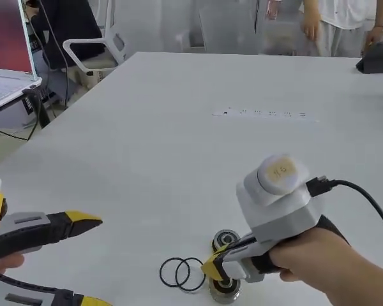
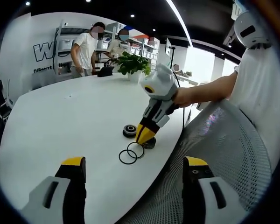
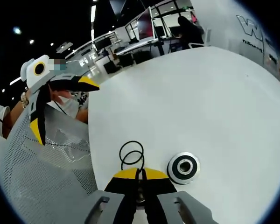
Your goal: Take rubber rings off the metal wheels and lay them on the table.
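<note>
Left gripper (image 1: 92,261): jaws spread, empty; I'd bring it in to steady the wheel.
Freed rings (image 1: 182,274): two overlap on the table (image 1: 179,127), just left of the right gripper.
Right gripper (image 1: 212,269): jaws pinched together on the near wheel (image 1: 226,292); whether they catch a ring is hidden. Best to peel sideways, low.
Far wheel (image 1: 225,240): just behind; keep clear.

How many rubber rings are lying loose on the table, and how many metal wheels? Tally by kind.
Loose rubber rings: 2
Metal wheels: 2
Total: 4
</note>
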A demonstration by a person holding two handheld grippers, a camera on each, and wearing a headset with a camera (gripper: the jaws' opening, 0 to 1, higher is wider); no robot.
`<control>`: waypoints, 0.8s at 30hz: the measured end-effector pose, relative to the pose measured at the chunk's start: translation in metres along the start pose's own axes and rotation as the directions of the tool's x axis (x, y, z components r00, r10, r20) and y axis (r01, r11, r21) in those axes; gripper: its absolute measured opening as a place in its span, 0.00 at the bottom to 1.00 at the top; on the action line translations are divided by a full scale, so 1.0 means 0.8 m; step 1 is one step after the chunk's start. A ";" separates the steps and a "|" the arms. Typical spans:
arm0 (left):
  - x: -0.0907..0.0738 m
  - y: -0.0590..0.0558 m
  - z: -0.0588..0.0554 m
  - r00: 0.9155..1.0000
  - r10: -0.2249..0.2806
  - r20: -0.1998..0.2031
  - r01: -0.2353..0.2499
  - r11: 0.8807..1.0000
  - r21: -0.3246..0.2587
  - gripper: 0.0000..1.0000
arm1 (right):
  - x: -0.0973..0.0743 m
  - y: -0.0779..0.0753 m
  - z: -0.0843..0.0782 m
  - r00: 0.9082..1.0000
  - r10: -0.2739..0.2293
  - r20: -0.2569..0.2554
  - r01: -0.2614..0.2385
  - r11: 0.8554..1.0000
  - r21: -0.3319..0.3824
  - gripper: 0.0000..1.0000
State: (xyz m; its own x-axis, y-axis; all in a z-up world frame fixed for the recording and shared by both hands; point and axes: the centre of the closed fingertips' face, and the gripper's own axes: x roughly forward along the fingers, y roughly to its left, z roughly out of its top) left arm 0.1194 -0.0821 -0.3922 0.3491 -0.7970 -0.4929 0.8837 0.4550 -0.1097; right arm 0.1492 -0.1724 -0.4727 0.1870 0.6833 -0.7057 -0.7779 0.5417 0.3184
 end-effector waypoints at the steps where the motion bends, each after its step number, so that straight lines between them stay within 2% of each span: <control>1: 0.000 -0.001 0.000 1.000 0.001 -0.001 -0.001 1.000 0.002 0.83 | 0.000 0.000 0.001 1.000 -0.002 0.001 0.002 1.000 -0.002 0.00; 10: 0.001 -0.002 0.000 1.000 0.003 -0.009 -0.003 1.000 0.001 0.82 | -0.009 -0.008 0.007 1.000 -0.024 0.018 0.024 1.000 -0.009 0.01; 16: 0.002 -0.005 0.000 1.000 0.000 -0.013 0.000 1.000 0.001 0.82 | -0.024 -0.014 0.024 0.996 -0.040 0.081 0.040 0.999 0.003 0.01; 21: 0.002 -0.005 0.000 1.000 0.001 -0.015 -0.001 1.000 0.000 0.82 | -0.043 -0.021 0.047 0.983 -0.061 0.172 0.058 0.998 0.024 0.01; 24: 0.002 -0.006 0.000 1.000 -0.002 -0.017 0.002 1.000 0.002 0.82 | -0.052 -0.028 0.054 0.976 -0.071 0.207 0.065 0.997 0.035 0.00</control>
State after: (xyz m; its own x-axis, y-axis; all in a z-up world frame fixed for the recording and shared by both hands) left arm 0.1159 -0.0854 -0.3928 0.3419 -0.7913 -0.5068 0.8851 0.4525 -0.1093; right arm 0.1845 -0.1920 -0.4230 0.3616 0.7296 -0.5805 -0.7428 0.6017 0.2935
